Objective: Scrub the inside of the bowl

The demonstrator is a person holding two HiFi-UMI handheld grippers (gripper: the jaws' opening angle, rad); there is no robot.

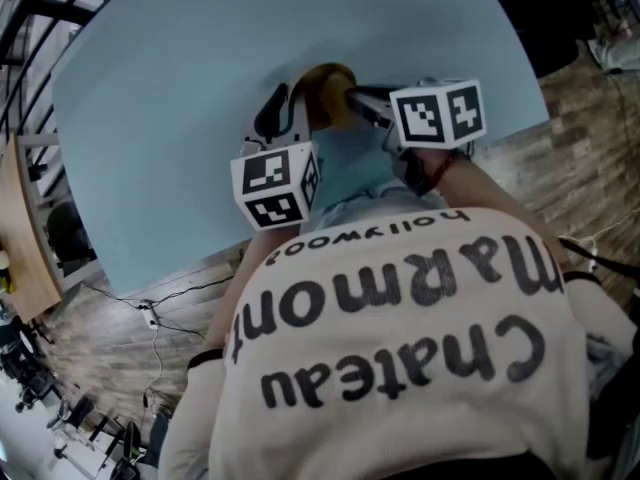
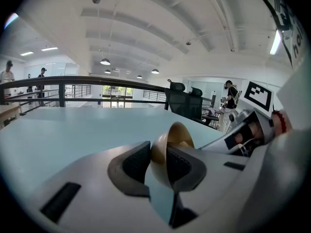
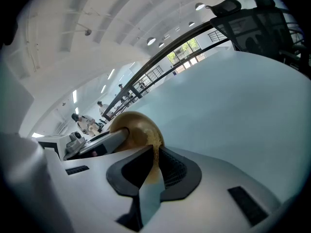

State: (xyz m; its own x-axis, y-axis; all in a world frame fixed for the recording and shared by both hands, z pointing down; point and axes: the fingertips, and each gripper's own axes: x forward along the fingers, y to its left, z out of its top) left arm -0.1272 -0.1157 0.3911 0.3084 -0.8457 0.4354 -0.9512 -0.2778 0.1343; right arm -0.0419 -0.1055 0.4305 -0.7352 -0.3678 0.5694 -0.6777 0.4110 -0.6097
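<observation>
A golden-brown bowl (image 1: 326,86) is tipped on its side on the pale blue round table (image 1: 180,88). My left gripper (image 1: 293,114) is shut on the bowl's wall; in the left gripper view the bowl (image 2: 176,131) stands edge-on between the dark pads of the left gripper (image 2: 158,160). My right gripper (image 1: 357,99) reaches the bowl from the right. In the right gripper view the right gripper (image 3: 153,167) is shut on a thin, gritty yellow scrub pad (image 3: 156,151) that rests against the bowl (image 3: 132,126). The bowl's inside is mostly hidden.
The table's near edge (image 1: 210,258) runs just before my body, with wooden floor (image 1: 110,318) and cables below. A dark railing (image 2: 73,81) and black office chairs (image 2: 184,103) stand beyond the far edge. People stand far off.
</observation>
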